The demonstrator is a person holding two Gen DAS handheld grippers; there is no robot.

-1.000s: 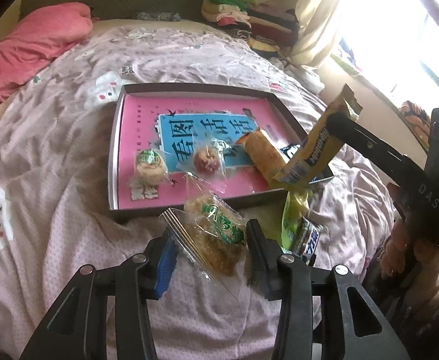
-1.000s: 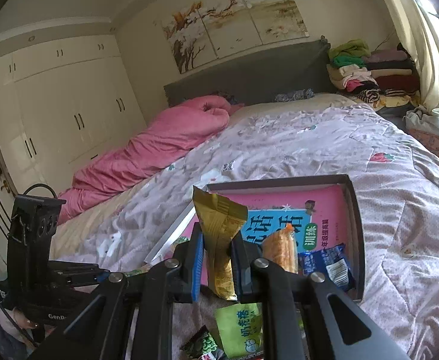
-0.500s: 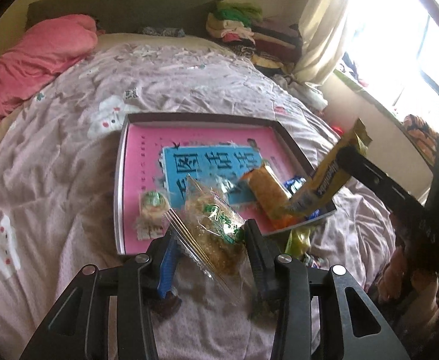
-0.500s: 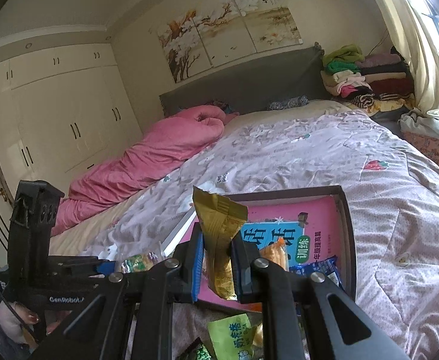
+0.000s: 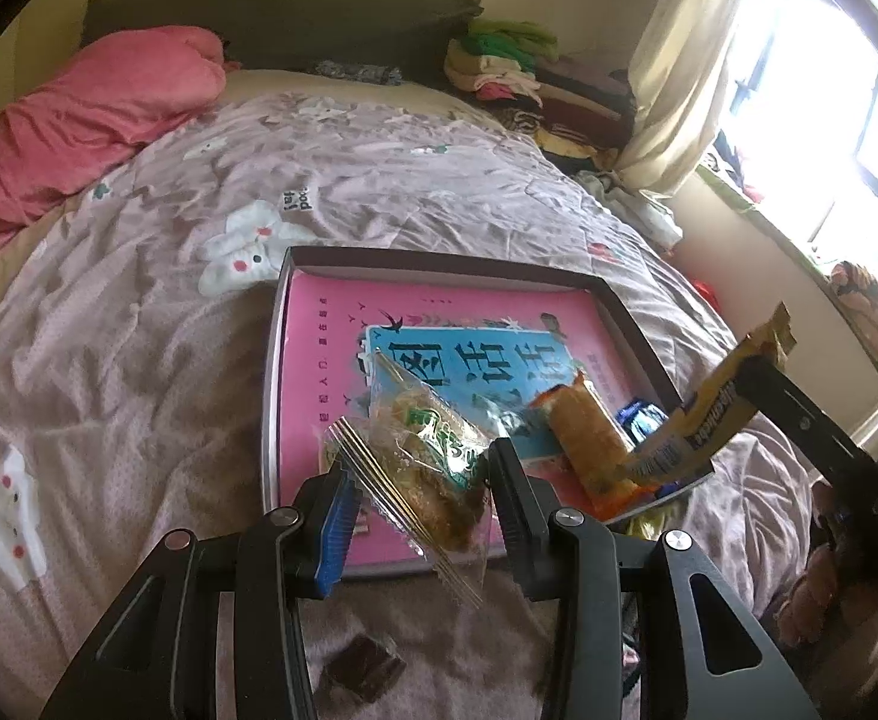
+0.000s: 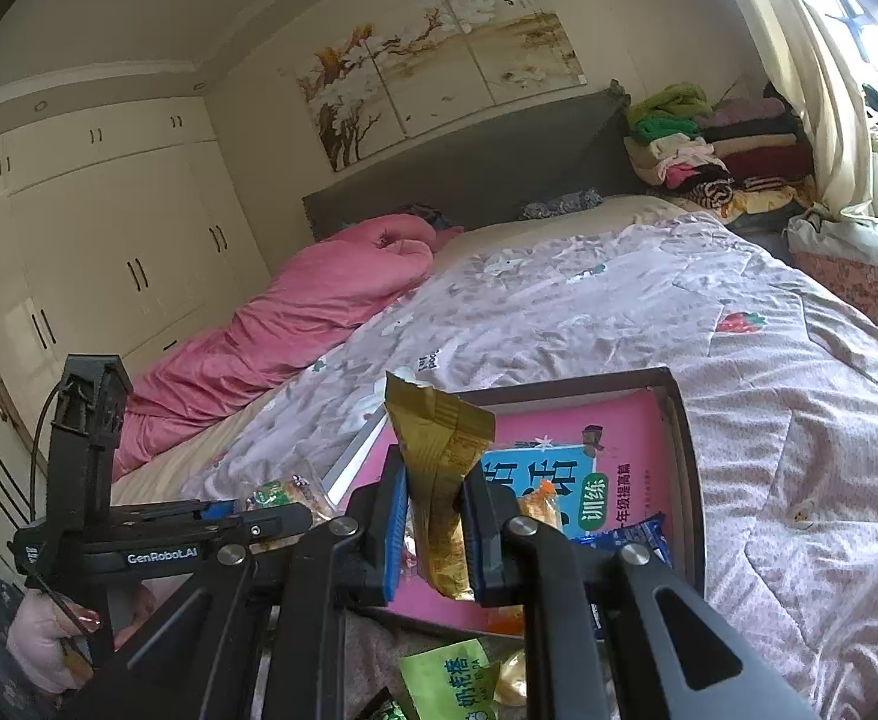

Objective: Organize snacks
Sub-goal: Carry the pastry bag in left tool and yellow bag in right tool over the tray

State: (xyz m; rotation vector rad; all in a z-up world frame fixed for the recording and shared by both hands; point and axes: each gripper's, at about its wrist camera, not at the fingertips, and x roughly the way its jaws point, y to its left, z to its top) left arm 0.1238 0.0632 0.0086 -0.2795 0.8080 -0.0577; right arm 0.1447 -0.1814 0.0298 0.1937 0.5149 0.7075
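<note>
Left gripper [image 5: 417, 507] jaws clamp the clear snack bag [image 5: 423, 468] over the tray [image 5: 270, 420]; right gripper [image 6: 432, 531] pinches a gold wrapper [image 6: 439, 480]. Lower gently, release flat.

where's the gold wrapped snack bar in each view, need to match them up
Left wrist view: the gold wrapped snack bar is at the right edge, slanting up, clamped in the right gripper over the tray's near right corner.
Right wrist view: the bar stands upright at centre bottom between that gripper's fingers.
Shared landmark: the dark-rimmed tray with the pink book.
</note>
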